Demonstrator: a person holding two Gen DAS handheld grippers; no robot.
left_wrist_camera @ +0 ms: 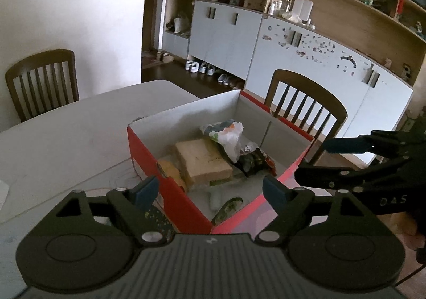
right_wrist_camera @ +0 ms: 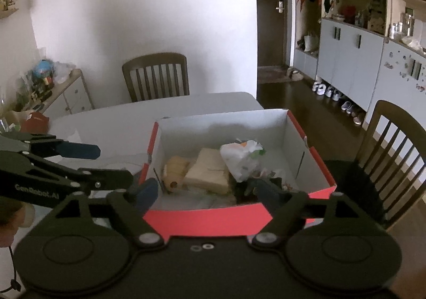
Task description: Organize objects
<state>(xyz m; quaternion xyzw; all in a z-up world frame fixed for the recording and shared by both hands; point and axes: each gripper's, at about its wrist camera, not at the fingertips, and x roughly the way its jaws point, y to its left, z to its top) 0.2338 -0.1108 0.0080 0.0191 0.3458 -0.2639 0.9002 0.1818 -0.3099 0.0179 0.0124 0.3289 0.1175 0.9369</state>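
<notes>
From the left wrist view we see our left gripper [left_wrist_camera: 210, 188] with its jaws spread wide and nothing between them, poised over the near corner of the red cardboard box [left_wrist_camera: 149, 160]. The box sits on a pale grey tabletop [left_wrist_camera: 66, 134] and is open at the top, with white inner walls. Inside it lie a tan paper-wrapped block [left_wrist_camera: 202, 163], a crumpled white plastic bag [left_wrist_camera: 229, 136] resting against the block, and a dark snack packet [left_wrist_camera: 253, 160] beside the bag. The right gripper [left_wrist_camera: 311, 160] reaches in just right of the box, jaws parted and empty. Beyond the box stand two wooden chairs [left_wrist_camera: 306, 107], a dark wood floor, a row of shoes [left_wrist_camera: 207, 70] and pale blue cabinets [left_wrist_camera: 226, 33] under open shelves.

From the right wrist view our right gripper [right_wrist_camera: 210, 192] hangs at the near wall of the box [right_wrist_camera: 207, 219], jaws wide apart, holding nothing. The block [right_wrist_camera: 210, 171] and bag [right_wrist_camera: 242, 158] lie mid-box, with a yellowish roll [right_wrist_camera: 175, 168] left of the block. The left gripper [right_wrist_camera: 111, 163] sits left of the box, jaws apart. Behind the box are the tabletop [right_wrist_camera: 186, 104], a chair [right_wrist_camera: 157, 75], a white wall and a cluttered low sideboard [right_wrist_camera: 66, 91].
</notes>
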